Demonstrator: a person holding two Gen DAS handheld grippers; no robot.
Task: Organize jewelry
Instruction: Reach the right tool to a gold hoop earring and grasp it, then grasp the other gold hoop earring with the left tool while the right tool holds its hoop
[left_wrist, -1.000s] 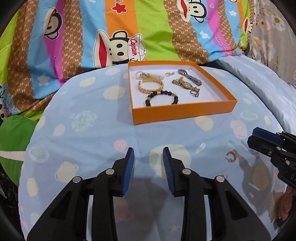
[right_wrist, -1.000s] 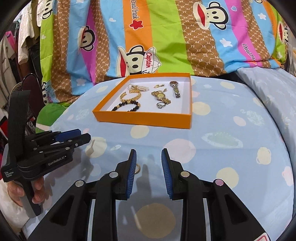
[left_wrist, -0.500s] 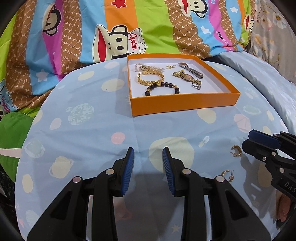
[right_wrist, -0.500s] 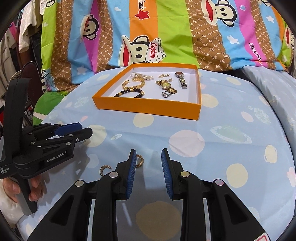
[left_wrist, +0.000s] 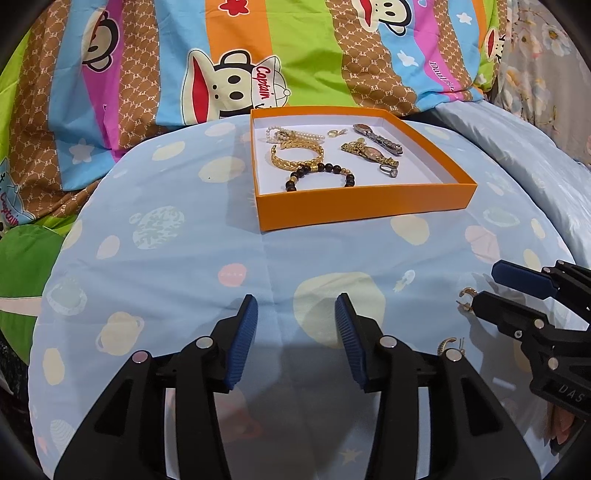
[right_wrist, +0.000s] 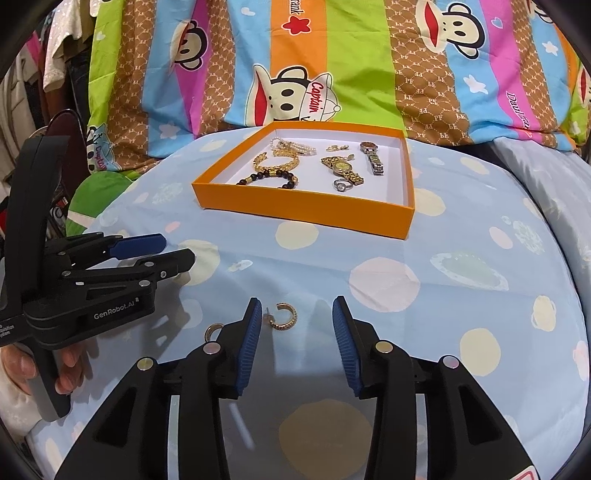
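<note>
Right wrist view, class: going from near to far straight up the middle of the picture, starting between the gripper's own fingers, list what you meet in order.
Right gripper, jaws open → gold hoop earring on the blue bedspread → orange box near wall → beaded bracelet → pearl strand → striped monkey-print quilt.

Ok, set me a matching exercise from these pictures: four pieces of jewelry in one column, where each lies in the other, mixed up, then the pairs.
Things:
1. black bead bracelet
2. silver ring
3. gold hoop earring
4. silver watch

Places:
A. on the blue sheet, between the right gripper's open fingers
B. in the orange box, near its front wall, left part
C. in the box, toward its far right corner
D. in the box, just in front of the gold watch

Pairs: 1-B, 2-D, 3-A, 4-C
</note>
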